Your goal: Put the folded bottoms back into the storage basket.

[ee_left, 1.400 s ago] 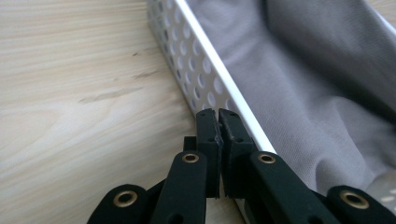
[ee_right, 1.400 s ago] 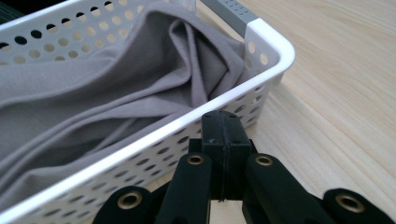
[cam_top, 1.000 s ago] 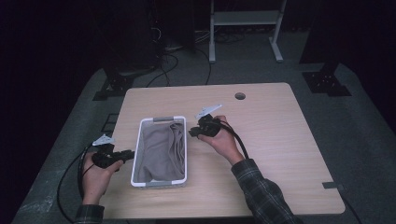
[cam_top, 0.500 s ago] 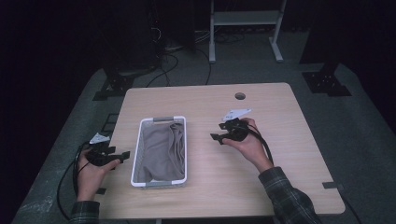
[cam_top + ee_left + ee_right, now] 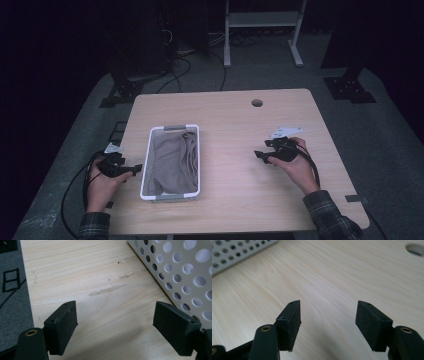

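Observation:
A white perforated basket (image 5: 146, 165) sits on the left part of the wooden table, with a folded grey-brown cloth (image 5: 172, 160) lying inside it. My left gripper (image 5: 134, 170) hovers at the table's left edge, just beside the basket's left wall (image 5: 185, 272). Its jaws have just been opening and stand open with nothing between them (image 5: 115, 330). My right gripper (image 5: 260, 156) is over bare wood well to the right of the basket, pointing toward it. Its jaws have also just been opening and are open and empty (image 5: 328, 322).
A round cable hole (image 5: 257, 103) is near the table's far edge, also seen in the right gripper view (image 5: 415, 248). Grey carpet (image 5: 12, 290) lies past the table's left edge. Stand legs and cables sit on the floor behind the table.
My right gripper has pulled away from the basket's right rim to the right across the table and opened. My left gripper has backed slightly from the basket's left side and opened.

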